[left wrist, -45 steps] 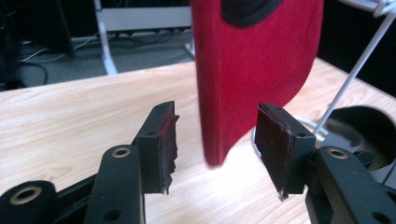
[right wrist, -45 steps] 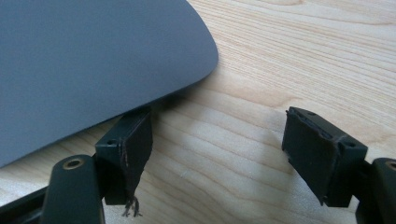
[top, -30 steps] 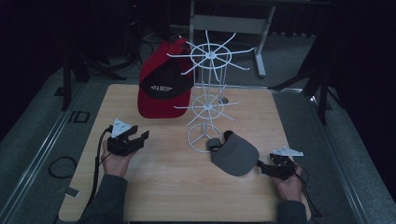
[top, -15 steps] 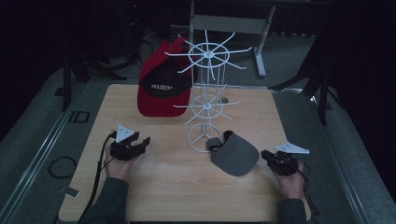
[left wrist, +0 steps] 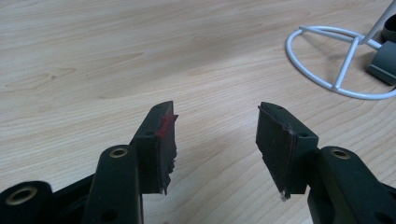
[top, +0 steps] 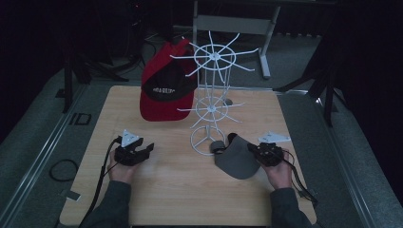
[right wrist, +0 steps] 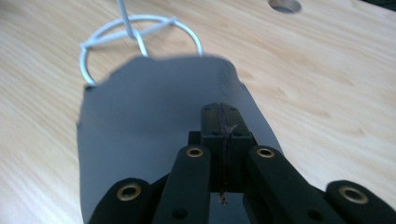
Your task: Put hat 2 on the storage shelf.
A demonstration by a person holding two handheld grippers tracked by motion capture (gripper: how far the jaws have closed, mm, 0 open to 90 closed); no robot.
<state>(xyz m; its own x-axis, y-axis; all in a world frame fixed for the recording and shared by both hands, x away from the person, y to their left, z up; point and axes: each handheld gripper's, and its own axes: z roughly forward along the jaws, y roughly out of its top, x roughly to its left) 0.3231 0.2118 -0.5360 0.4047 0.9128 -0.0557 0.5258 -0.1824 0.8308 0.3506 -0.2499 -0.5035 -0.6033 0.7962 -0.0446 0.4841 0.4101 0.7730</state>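
meanwhile the right gripper (top: 266, 153) has slid inward from the tabletop's right edge onto the grey cap (top: 235, 161), jaws pressed together; left gripper (left wrist: 215, 140) gapes, likely awaiting a lift.

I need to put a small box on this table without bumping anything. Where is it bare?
Bare wood runs along the near edge between the left gripper and the grey cap, and on the far right beyond the white wire rack. It is crowded around the rack's base, with the red cap on its left.
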